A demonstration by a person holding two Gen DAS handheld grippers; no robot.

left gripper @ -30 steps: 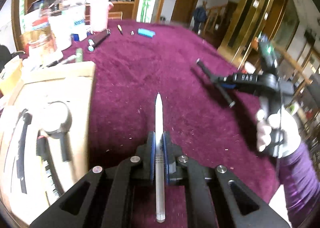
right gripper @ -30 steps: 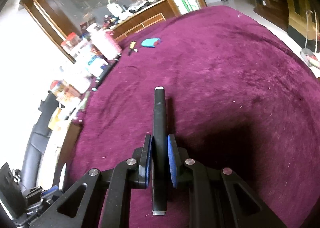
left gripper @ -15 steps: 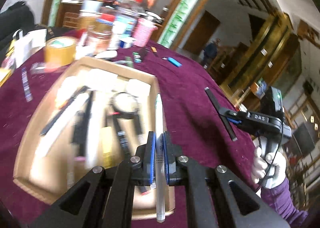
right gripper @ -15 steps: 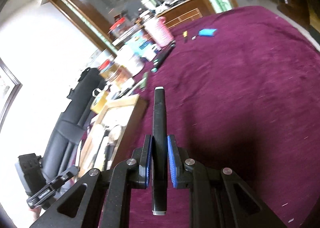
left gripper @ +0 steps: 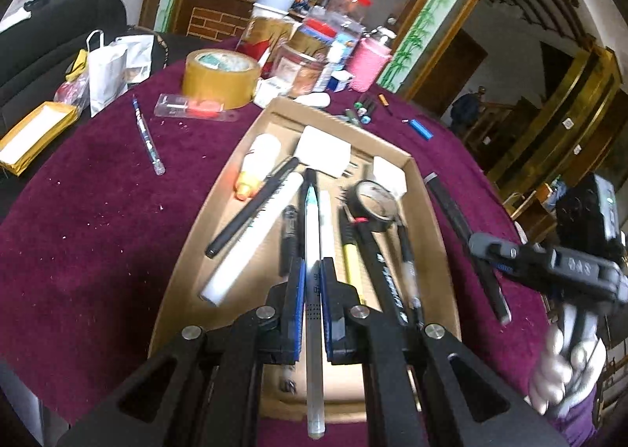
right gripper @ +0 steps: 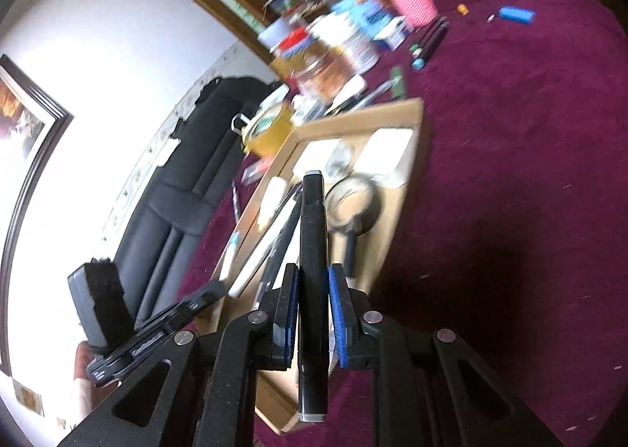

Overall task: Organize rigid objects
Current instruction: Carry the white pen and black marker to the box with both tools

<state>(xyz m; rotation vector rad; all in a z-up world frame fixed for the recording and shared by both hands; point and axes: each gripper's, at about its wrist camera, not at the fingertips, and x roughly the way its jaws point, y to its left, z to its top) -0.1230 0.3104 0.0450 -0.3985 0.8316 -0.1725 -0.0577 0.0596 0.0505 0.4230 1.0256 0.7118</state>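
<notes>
My left gripper [left gripper: 313, 290] is shut on a white pen [left gripper: 313, 235] and holds it lengthwise over the cardboard tray [left gripper: 429, 211]. The tray holds several pens, markers, a magnifying glass [left gripper: 373, 203] and white blocks. My right gripper [right gripper: 310, 305] is shut on a black marker [right gripper: 313, 235] and hovers above the tray's [right gripper: 416, 113] near right side. In the left wrist view the right gripper [left gripper: 490, 250] and its black marker [left gripper: 459, 219] hang just right of the tray.
A tape roll [left gripper: 219, 76], jars, a pink cup [left gripper: 371, 64] and a blue pen [left gripper: 147, 137] lie on the purple cloth behind and left of the tray. A blue lighter [right gripper: 516, 14] and markers [right gripper: 426, 42] lie further back. A black sofa [right gripper: 188, 188] stands left.
Both grippers have swung left from the bare purple cloth to over the tray, each still holding its pen. The tray now fills the middle of both views.
</notes>
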